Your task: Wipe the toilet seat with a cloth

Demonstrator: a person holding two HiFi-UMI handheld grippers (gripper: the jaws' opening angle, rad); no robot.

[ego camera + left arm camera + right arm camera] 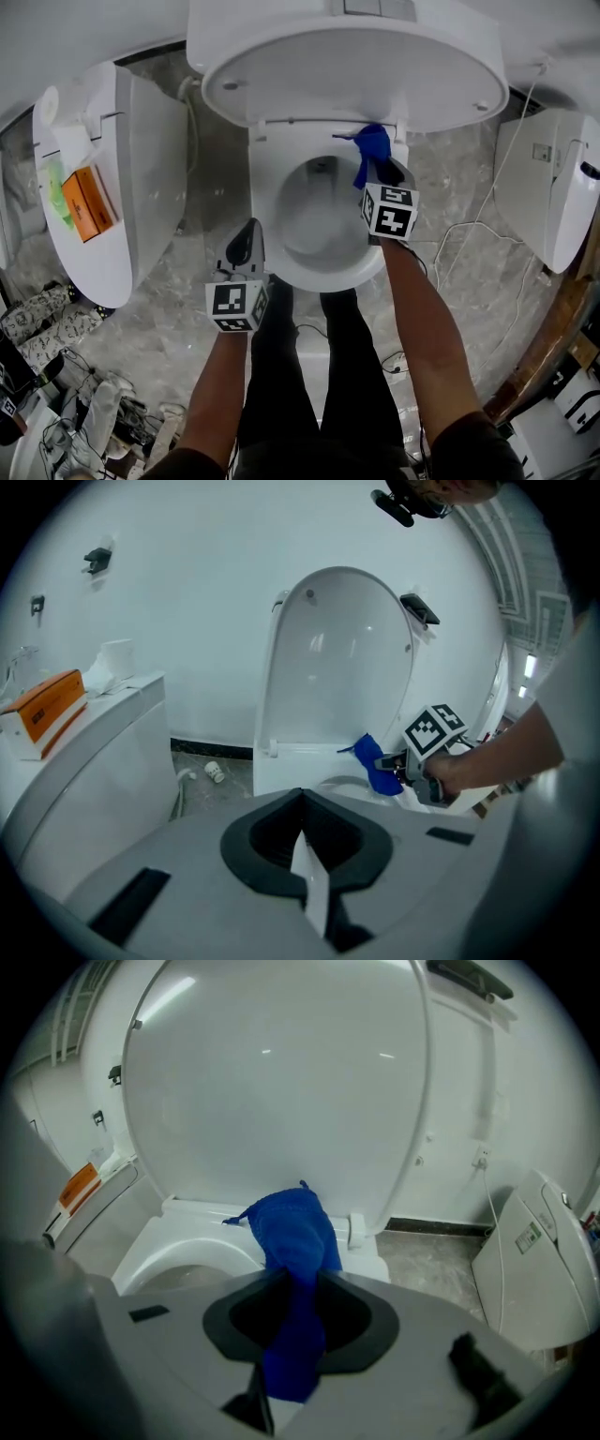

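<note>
The white toilet stands in the middle with its lid (347, 75) raised and the seat (267, 178) down around the bowl. A blue cloth (372, 150) lies against the seat's back right part, near the hinge. My right gripper (380, 171) is shut on it; in the right gripper view the cloth (292, 1241) hangs bunched out of the jaws of the gripper (295, 1335) over the seat (178, 1251). My left gripper (246, 239) is shut and empty at the seat's front left edge. In the left gripper view its closed jaws (302, 855) face the lid (337, 658) and the cloth (373, 761).
A second white toilet (141, 187) stands at the left, with an orange box (86, 202) and a paper roll (47, 103) on it. A third white unit (548, 187) is at the right. White cables (469, 234) trail over the marble floor. The person's legs (319, 375) stand before the bowl.
</note>
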